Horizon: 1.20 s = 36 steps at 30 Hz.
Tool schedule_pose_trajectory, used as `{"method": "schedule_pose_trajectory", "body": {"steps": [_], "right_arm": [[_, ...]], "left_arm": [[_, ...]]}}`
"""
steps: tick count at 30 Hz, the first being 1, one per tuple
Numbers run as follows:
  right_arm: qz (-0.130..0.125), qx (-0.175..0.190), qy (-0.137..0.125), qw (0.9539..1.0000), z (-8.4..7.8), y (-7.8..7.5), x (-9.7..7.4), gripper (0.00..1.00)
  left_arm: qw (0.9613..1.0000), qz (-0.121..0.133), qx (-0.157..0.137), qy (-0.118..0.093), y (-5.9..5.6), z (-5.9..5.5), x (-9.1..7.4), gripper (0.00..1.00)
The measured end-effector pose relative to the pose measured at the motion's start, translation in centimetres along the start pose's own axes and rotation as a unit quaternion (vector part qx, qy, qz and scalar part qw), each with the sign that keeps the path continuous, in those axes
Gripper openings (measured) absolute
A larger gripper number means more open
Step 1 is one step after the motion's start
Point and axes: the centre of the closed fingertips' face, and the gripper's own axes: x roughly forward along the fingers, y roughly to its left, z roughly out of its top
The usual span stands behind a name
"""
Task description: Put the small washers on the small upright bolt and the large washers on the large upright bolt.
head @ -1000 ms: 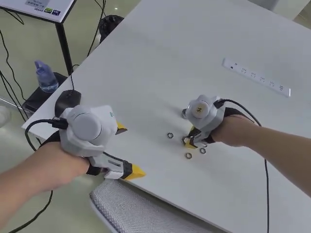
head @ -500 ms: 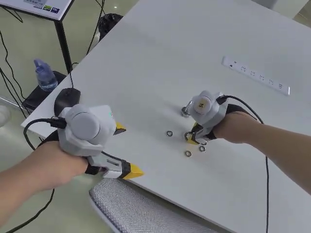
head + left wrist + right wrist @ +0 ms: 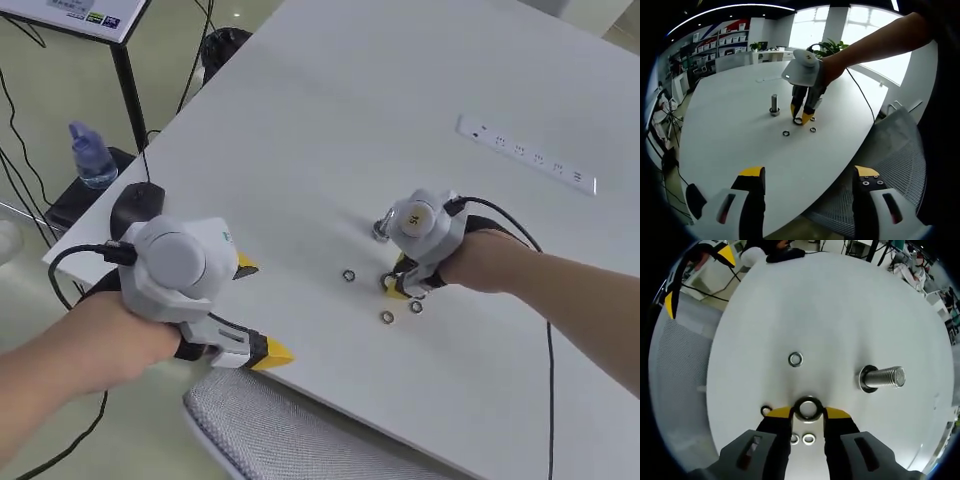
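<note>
Right tool (image 3: 808, 414): pinching large washer (image 3: 808, 407), bottom centre, low over desk (image 3: 840, 305).
Left tool (image 3: 810, 172): spread, empty, at the desk's near edge.
Large bolt (image 3: 883, 377): right of centre, upright, thread bare.
Loose washers (image 3: 795, 359): several, flat, nearby.
Progress: early; most placing remains.

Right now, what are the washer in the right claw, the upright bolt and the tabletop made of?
Washer: probably steel, grey metallic sheen. Bolt: likely plated steel, bright glinting threads. Tabletop: matte white, laminate or painted board; cannot tell which.
</note>
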Motion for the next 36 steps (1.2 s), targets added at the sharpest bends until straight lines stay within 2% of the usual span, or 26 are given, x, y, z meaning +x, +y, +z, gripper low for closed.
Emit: {"method": "schedule_pose_trajectory", "body": {"steps": [3,6,7,8,22,36], "right_arm": [[0.003,-0.020,0.000,0.9998,-0.1,0.1,0.0,0.26],[0.013,-0.012,-0.005,0.9998,-0.1,0.1,-0.2,0.28],[0.012,-0.015,-0.005,0.9998,-0.2,0.1,-0.2,0.27],[0.001,-0.033,0.003,0.9995,-0.5,-0.3,-0.2,0.26],[-0.006,-0.005,0.005,1.0000,-0.3,-0.3,-0.1,0.20],[-0.001,0.017,0.009,0.9998,-0.8,-0.2,-0.4,0.20]], "left_arm": [[1.0000,0.000,0.001,0.002,0.1,0.0,0.0,0.69],[1.0000,0.000,0.002,0.003,0.1,0.1,0.1,0.69],[1.0000,-0.001,0.002,0.003,0.1,0.1,0.1,0.69],[1.0000,-0.001,0.003,0.003,0.1,0.2,0.2,0.69],[1.0000,-0.002,-0.001,0.006,0.2,0.2,0.2,0.68],[1.0000,-0.001,0.007,0.004,0.3,1.1,0.1,0.69]]}}
